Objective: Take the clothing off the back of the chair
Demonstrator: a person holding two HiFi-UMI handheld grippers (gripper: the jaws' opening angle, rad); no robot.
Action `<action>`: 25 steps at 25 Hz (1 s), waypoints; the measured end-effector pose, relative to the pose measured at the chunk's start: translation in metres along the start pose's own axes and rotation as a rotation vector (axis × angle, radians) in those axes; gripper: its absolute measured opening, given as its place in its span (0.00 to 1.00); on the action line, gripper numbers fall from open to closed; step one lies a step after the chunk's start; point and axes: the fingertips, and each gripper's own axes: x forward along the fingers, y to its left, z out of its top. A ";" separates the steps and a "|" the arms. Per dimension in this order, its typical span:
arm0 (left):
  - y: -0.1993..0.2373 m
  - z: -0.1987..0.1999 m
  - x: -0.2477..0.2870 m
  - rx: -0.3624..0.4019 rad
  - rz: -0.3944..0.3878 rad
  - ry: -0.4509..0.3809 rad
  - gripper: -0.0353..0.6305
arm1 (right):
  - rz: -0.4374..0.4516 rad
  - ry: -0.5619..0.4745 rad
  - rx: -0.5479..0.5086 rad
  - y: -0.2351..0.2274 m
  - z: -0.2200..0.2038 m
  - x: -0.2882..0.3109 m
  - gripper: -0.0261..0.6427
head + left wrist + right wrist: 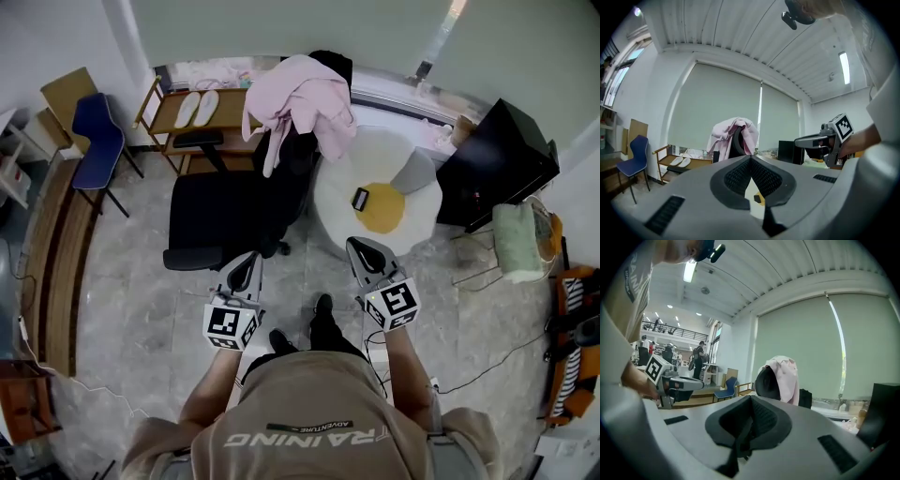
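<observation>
A pink garment (298,98) hangs over the backrest of a black office chair (220,217) in the upper middle of the head view. In the left gripper view the garment (733,133) shows straight ahead, and in the right gripper view the garment (787,376) covers the chair back (766,383). Both grippers are held side by side in front of the person, well short of the chair. My left gripper (248,264) is shut and empty, its tips (751,158) meeting. My right gripper (358,247) is shut with nothing in it (751,397).
A white round cushion with a yellow centre (417,202) lies right of the chair, with a small dark item (360,198) on it. A black cabinet (497,159) stands at the right. A wooden rack with slippers (164,117) and a blue chair (98,136) stand at the left.
</observation>
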 end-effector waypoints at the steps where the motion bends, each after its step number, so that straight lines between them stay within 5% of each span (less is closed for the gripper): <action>1: 0.001 -0.001 0.004 0.000 -0.004 0.002 0.07 | -0.012 0.005 0.000 -0.006 0.001 0.002 0.08; 9: 0.020 0.021 0.051 0.024 -0.020 -0.023 0.07 | -0.065 -0.047 0.037 -0.060 0.020 0.043 0.08; 20: 0.073 0.046 0.124 0.081 0.060 -0.004 0.07 | -0.053 -0.158 0.036 -0.124 0.055 0.116 0.09; 21: 0.076 0.045 0.132 0.077 0.069 -0.003 0.07 | -0.039 -0.161 0.032 -0.129 0.057 0.121 0.14; 22: 0.078 0.045 0.140 0.074 0.077 -0.003 0.07 | -0.027 -0.162 0.029 -0.134 0.059 0.128 0.32; 25: 0.084 0.045 0.165 0.065 0.094 -0.001 0.07 | -0.019 -0.179 0.025 -0.154 0.066 0.149 0.48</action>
